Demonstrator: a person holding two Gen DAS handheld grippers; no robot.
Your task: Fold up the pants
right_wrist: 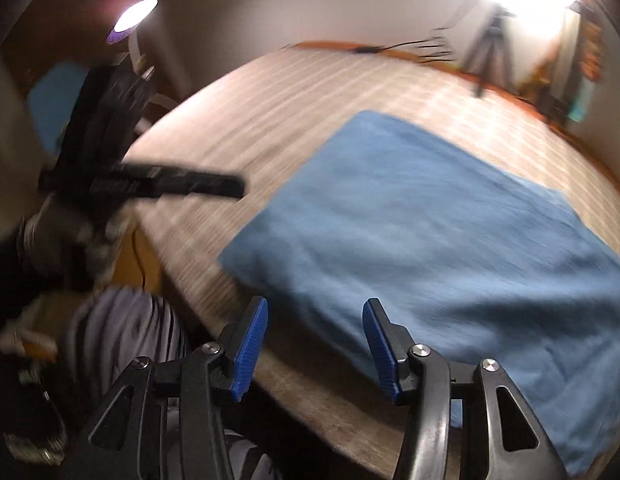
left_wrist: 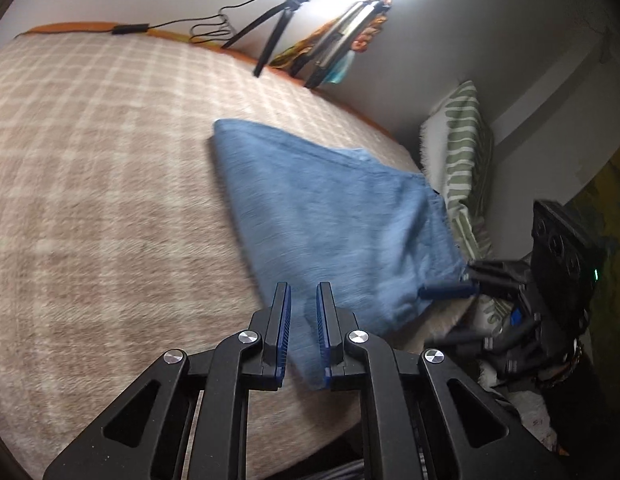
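Note:
The blue pants (left_wrist: 337, 216) lie folded into a flat wedge on the checked beige bed cover (left_wrist: 110, 184). My left gripper (left_wrist: 304, 292) has its jaws a narrow gap apart, with a corner of the blue cloth between the pads; whether it grips is unclear. In the left wrist view my right gripper (left_wrist: 461, 280) sits at the pants' right corner. In the right wrist view the pants (right_wrist: 449, 240) fill the right half, and my right gripper (right_wrist: 315, 312) is open and empty at their near edge. The left gripper (right_wrist: 182, 184) shows blurred at left.
A ring light on a tripod (left_wrist: 278, 24) stands at the bed's far edge with cables (left_wrist: 206, 28). A green-striped pillow (left_wrist: 461, 148) leans at the right. A lamp (right_wrist: 134, 16) glows at the far left. Striped clothing (right_wrist: 122, 328) is below the bed's near edge.

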